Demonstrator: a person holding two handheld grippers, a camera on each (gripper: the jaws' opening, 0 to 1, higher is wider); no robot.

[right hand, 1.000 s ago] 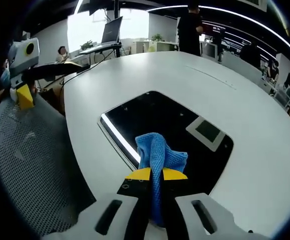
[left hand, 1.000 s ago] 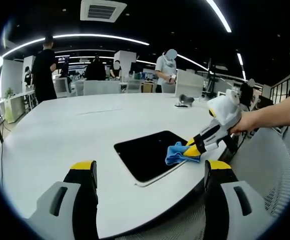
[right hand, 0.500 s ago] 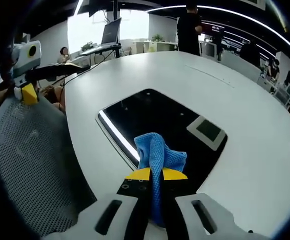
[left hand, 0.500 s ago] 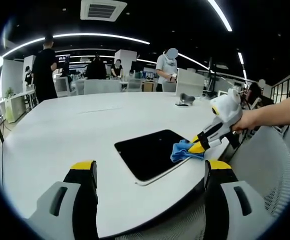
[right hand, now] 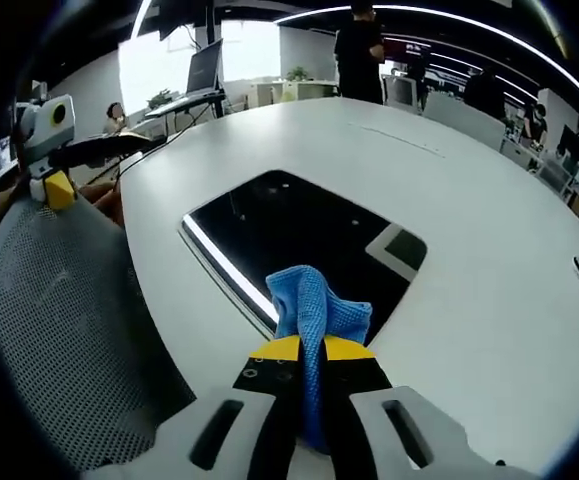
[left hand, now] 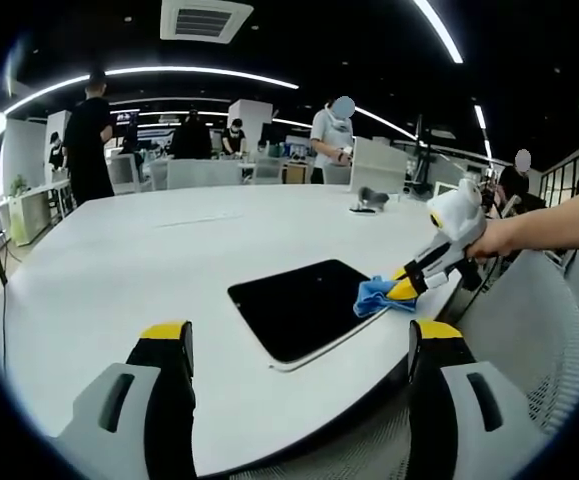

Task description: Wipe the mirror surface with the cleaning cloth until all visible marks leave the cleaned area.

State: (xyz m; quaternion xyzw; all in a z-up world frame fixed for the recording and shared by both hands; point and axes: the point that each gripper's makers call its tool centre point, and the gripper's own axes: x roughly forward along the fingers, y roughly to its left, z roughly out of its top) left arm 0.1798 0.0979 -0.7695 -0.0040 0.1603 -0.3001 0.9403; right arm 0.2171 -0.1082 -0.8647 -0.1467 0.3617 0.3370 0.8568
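A dark rectangular mirror point(left hand: 294, 307) point(right hand: 289, 235) lies flat on the white table point(left hand: 149, 260), reflecting ceiling lights. My right gripper point(right hand: 309, 349) point(left hand: 402, 290) is shut on a blue cleaning cloth point(right hand: 314, 305) point(left hand: 376, 295), which rests at the mirror's edge nearest that gripper. My left gripper point(left hand: 299, 335) is open with nothing between its jaws, held back from the mirror over the table's near edge. In the right gripper view the left gripper point(right hand: 49, 185) appears at the far left, beyond a mesh chair.
A mesh chair back point(right hand: 59, 320) point(left hand: 534, 330) stands beside the table by the mirror. A small grey object point(left hand: 369, 203) sits on the far part of the table. Several people point(left hand: 87, 135) stand and work around desks behind the table.
My right gripper has drawn the cloth from over the mirror's right part out to its right edge, toward the table rim. The left gripper stays where it was.
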